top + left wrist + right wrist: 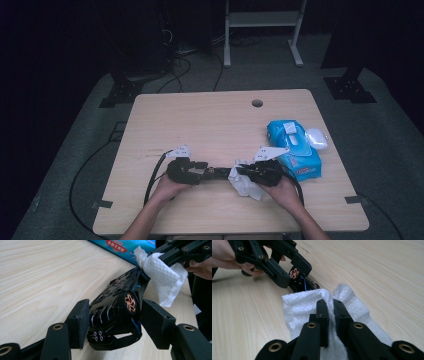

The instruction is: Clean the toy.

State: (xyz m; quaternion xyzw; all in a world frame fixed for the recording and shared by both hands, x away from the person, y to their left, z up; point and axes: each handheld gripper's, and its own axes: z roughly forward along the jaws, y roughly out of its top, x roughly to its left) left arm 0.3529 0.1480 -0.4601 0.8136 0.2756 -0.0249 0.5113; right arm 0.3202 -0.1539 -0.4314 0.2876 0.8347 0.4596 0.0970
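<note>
At the lower left of centre in the high view, the left gripper (200, 171) keeps the toy (217, 171) steady, probably so its far end can be cleaned. In the left gripper view the black toy (117, 307), with an orange wheel on its side, sits between the two pads in the lower middle of the frame. The pads flank it closely, but I cannot tell whether they press on it or only bracket it. The left hand wraps the gripper's body from below, with the forearm coming up from the bottom edge and the jaws pointing right, about level with the table (210, 120).

Just right of the toy, the right gripper (241, 172) points left towards it. Its jaws are clenched on a white wipe (299, 307), pinching a fold so the loose cloth hangs ahead of the tips as a pad. In the left gripper view the wipe (162, 277) touches the toy's far end at the upper right, which looks like a wiping stroke. The right hand grips from below and mirrors the left.

Further right, a blue pack (295, 150) lies near the table edge, close to the right hand and probably the source of the wipe.
</note>
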